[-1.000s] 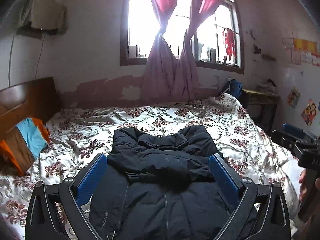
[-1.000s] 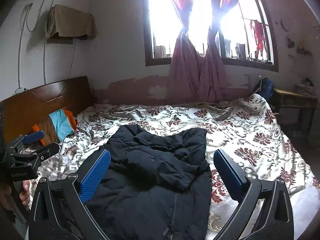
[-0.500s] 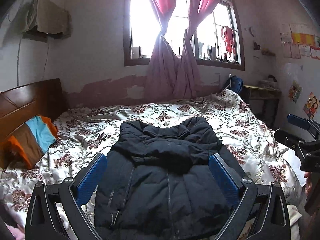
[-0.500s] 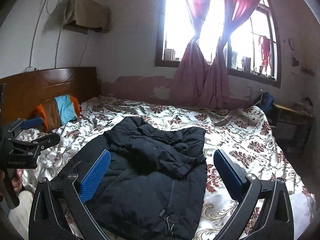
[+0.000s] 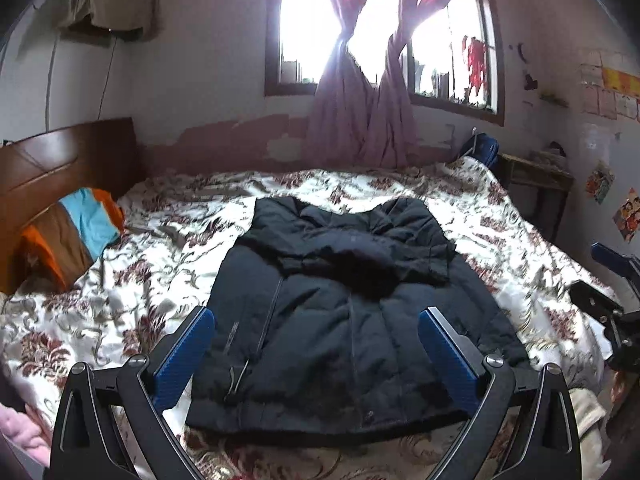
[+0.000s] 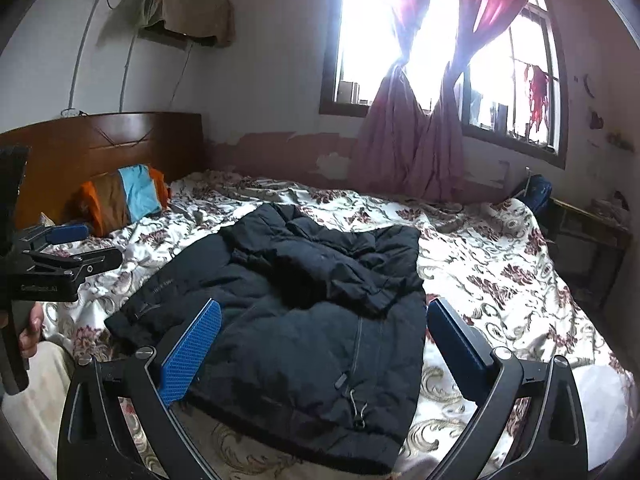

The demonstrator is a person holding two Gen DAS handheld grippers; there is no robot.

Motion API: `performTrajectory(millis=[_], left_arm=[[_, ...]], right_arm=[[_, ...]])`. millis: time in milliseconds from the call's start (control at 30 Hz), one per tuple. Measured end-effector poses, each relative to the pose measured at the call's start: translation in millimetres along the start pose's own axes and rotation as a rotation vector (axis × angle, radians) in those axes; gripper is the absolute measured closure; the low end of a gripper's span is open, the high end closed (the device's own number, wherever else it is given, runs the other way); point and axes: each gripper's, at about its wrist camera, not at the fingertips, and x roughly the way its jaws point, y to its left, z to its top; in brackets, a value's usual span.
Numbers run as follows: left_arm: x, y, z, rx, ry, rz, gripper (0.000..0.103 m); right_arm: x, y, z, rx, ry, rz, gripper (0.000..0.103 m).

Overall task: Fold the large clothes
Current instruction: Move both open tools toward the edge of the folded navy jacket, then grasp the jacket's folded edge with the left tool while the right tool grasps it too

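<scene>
Dark jacket on a flowered bedspread

We see a black jacket [image 5: 344, 312] on a white bedspread [image 5: 160, 264] patterned with maroon flowers and grey-brown scrolls. At the far left our view takes in a pillow [image 5: 72, 236] striped orange, brown and sky blue against a reddish-brown headboard [image 5: 60, 160]. Pink-to-mauve curtains [image 5: 360, 120] hang at the dark brown window frame [image 5: 272, 60], and the gripper pads [image 6: 192, 352] near us are bright blue with a dotted texture.

Small print on jacket [image 5: 231, 338] chest unreadable; right gripper [image 5: 612, 304] cut by frame edge; window [image 6: 420, 36] view blown out
</scene>
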Motion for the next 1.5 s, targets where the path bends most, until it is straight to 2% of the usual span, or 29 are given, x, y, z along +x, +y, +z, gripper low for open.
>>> performTrajectory(millis=[167,367,667,1033,1200,1267,1400,1500], left_arm=[[16.3,6.2,-30.0,-0.002,0.077,0.040,0.001],[38.0,13.5,-60.5,-0.037,0.184,0.054,0.001],[51.1,17.9,-87.5,-0.072,0.243,0.068,0.001],[61.7,25.3,-109.2,-0.086,0.304,0.093,0.001],[58.4,28.2,-121.1,-0.089,0.301,0.116,0.001],[49.7,27.3,-126.1,-0.068,0.261,0.127,0.001],[31.0,13.2,-136.4,0.080,0.158,0.151,0.001],[35.1,4.5,-143.7,0.166,0.171,0.180,0.001]], right_arm=[[6.8,6.2,-22.9,-0.016,0.042,-0.009,0.002],[19.4,12.6,-51.1,-0.025,0.123,-0.004,0.002],[38.3,15.8,-82.9,0.040,0.227,0.013,0.002],[53.1,17.6,-106.9,0.021,0.275,-0.008,0.002],[61.4,19.4,-115.7,0.005,0.293,-0.025,0.002],[64.1,18.9,-116.6,0.006,0.296,-0.026,0.002],[69.5,19.2,-117.9,-0.006,0.301,-0.034,0.002],[72.2,22.9,-118.7,-0.044,0.299,-0.051,0.002]])
